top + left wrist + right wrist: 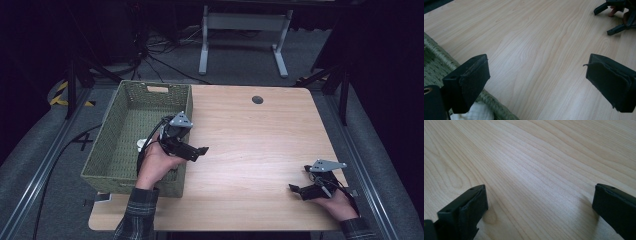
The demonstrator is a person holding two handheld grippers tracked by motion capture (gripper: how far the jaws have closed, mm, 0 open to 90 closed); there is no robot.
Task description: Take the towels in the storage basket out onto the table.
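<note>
1. Basket (131,131): green woven, with a handle slot in its far wall, at left of centre in the high view. It stands on the table's left part.
2. White cloth (142,144): a small pale patch inside the basket, against its right wall, partly hidden by the left hand. In the left gripper view it shows at the bottom left (475,112), just inside the woven rim.
3. Left gripper (196,151): at centre-left of the high view, over the basket's right rim and pointing out over the table. Jaws stand wide apart with nothing between them; bare wood shows in the gap.
4. Right gripper (298,190): at lower right of the high view, low over the table near its front edge. Jaws wide apart, empty; wood grain only between them. It also appears at the upper right of the left gripper view (615,17).
5. Table (260,150): light wood, its open surface bare, a round cable hole near the far edge.
6. Progress, as judged: the cloth lies in the basket and both tools are free, so the placing looks done. Nothing else on the table appears left to gather.
</note>
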